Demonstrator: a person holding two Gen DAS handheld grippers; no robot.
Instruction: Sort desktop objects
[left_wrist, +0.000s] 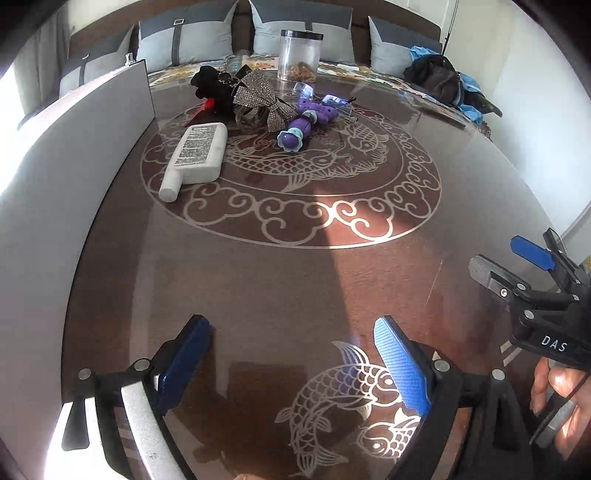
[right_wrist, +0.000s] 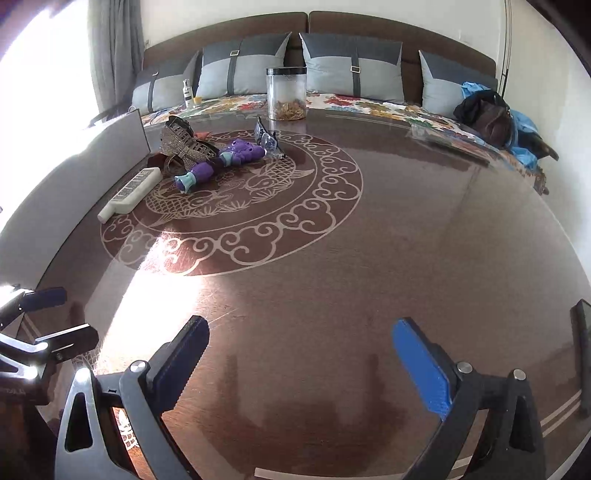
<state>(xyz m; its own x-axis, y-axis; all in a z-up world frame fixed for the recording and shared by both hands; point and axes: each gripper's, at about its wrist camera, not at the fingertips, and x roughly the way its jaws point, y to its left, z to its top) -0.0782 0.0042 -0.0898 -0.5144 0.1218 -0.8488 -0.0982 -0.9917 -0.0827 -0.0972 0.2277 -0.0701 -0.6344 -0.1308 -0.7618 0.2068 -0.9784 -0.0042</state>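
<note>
A pile of objects lies at the far left of the dark patterned table: a white bottle on its side, a glittery bow, a black cloth item, a purple toy and clear glasses. In the right wrist view I see the bottle, the bow, the toy and the glasses. My left gripper is open and empty, far in front of the pile. My right gripper is open and empty, also well short of the pile; it shows at the right edge of the left wrist view.
A clear jar with a black lid stands at the table's far edge. A grey panel runs along the left side. A sofa with grey cushions is behind, with a dark bag and blue cloth at its right end.
</note>
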